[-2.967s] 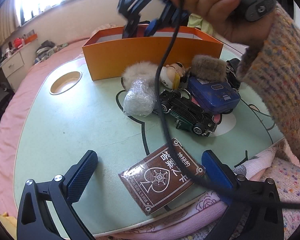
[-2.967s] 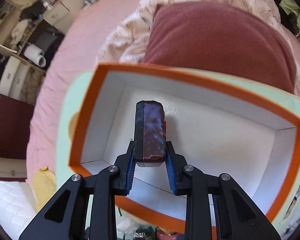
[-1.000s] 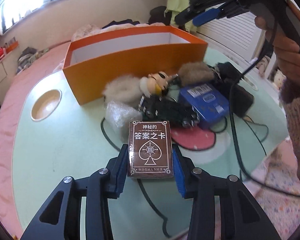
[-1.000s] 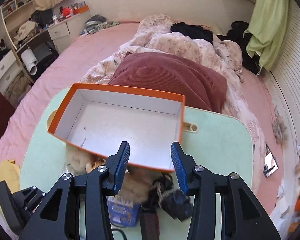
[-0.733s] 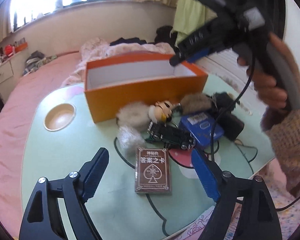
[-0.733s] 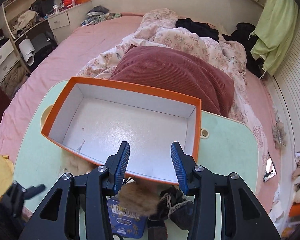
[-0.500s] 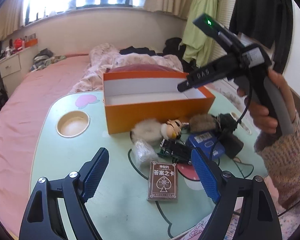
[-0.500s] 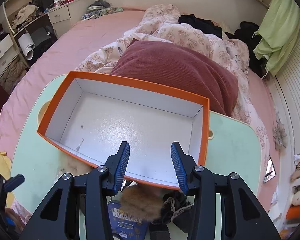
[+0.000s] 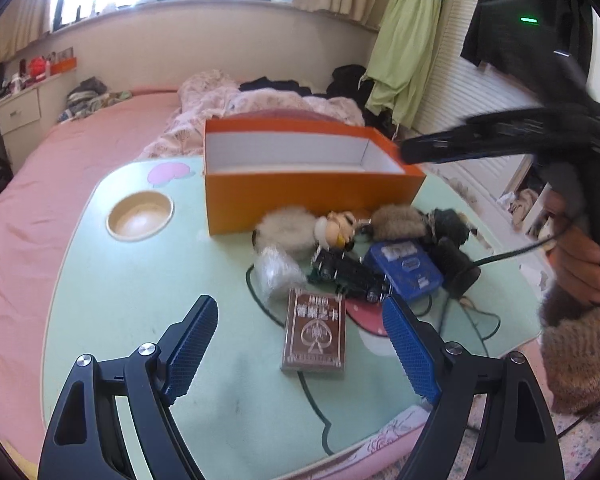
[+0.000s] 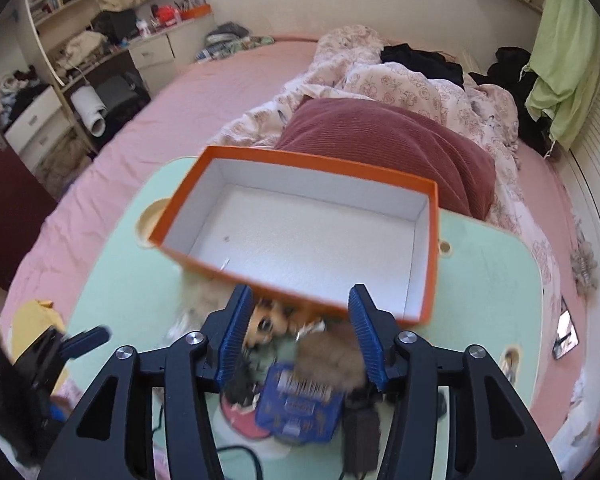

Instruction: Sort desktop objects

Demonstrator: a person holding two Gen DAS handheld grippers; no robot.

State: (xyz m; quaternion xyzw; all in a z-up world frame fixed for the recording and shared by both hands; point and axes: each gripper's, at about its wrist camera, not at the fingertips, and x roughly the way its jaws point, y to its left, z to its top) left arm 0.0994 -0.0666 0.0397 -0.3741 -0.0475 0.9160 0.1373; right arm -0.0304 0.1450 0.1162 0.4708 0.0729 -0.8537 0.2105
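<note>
On pale green tabletop: brown rectangular card box, spade emblem, lettering blurred; left hand-held gripper wide open, empty; right hand-held gripper opening, empty.

We are looking forward and down from each claw: the left view sits low over the table, the right higher; both are sharing the orange box.

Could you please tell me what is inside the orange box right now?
Nothing: the orange box shows only a bare white floor with a few small specks. The strip behind its near wall is hidden.
</note>
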